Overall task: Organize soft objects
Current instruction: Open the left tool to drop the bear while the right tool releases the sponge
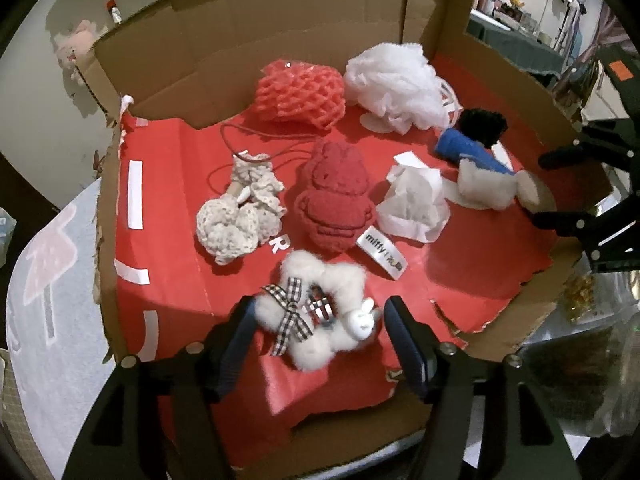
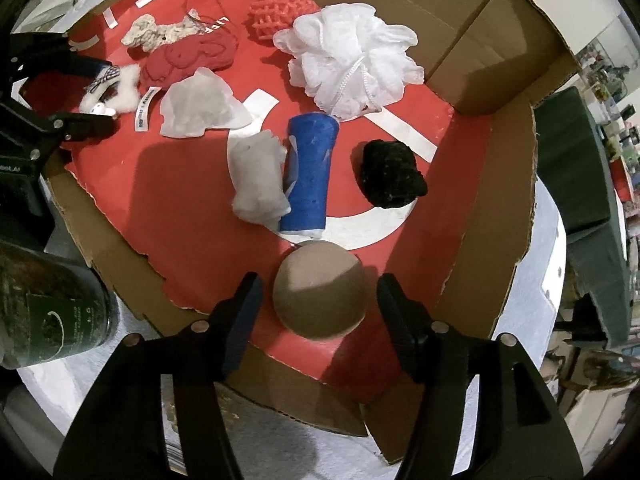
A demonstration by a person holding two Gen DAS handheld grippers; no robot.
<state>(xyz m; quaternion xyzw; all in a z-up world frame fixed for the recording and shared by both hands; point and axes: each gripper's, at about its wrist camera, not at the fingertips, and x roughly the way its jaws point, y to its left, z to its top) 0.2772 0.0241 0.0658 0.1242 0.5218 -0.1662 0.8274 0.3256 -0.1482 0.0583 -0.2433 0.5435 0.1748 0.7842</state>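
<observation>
The big flat brown cardboard box (image 1: 256, 40) with a red paper floor is the place where all the soft things lie, and its walls stand up at the back so nothing rolls off – it sits on a round table with a pale cloth (image 2: 548, 264). Spread well apart on the red floor are a puffy white mesh bath ball (image 2: 348, 60), a pink-red foam net bundle (image 1: 300, 94), a flat red knitted bunny toy (image 1: 332, 200), a blue rolled cloth (image 2: 310, 176) touching a white cotton wad (image 2: 260, 176), a crumpled white tissue (image 1: 414, 204), a cream lace scrunchie (image 1: 236, 216) and a small black fuzzy lump (image 2: 390, 178). The left gripper (image 1: 318, 320) is wide open with one finger on each side of a fluffy white ring with a checked ribbon bow (image 1: 316, 312), not squeezing it, so I think it is lined up to grab. The right gripper (image 2: 318, 300) is wide open too, around a round tan sponge ball (image 2: 320, 290) near the front edge, holding nothing yet. A dark glass jar (image 2: 48, 312) stands just off the box, and the room behind looks full of shelves and small stuff, too blurry to name
</observation>
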